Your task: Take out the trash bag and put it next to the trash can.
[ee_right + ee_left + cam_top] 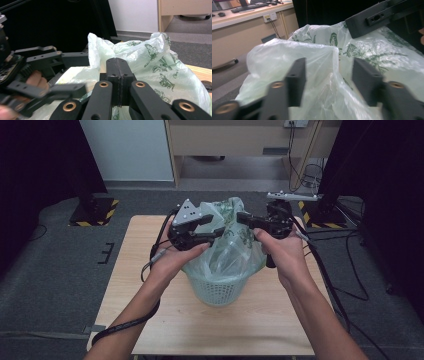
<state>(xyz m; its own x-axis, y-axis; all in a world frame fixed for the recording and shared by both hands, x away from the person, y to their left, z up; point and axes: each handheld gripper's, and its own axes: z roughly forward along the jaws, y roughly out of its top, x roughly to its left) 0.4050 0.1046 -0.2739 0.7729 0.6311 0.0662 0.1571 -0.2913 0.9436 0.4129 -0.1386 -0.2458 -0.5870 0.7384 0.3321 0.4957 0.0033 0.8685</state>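
The bag [227, 251] hides the inside of the basket [218, 291]. The left tongs [328, 75] look blurry, cut off at 6 o'clock.

Plastic bag [231, 245] showing translucent pale green, carrying dark green leaf-and-butterfly print. Basket [218, 292] showing white lattice. Left gripper [220, 233] and right gripper [241, 218] showing matte black, brass-coloured pivots. Counter [140, 270] showing light wood grain.

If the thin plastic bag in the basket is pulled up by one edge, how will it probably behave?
The plastic bag is thin, crumpled and translucent, so it will probably be floppy, light and slippery. It lines the white basket, which also looks light, so the basket may tip or lift along with it.
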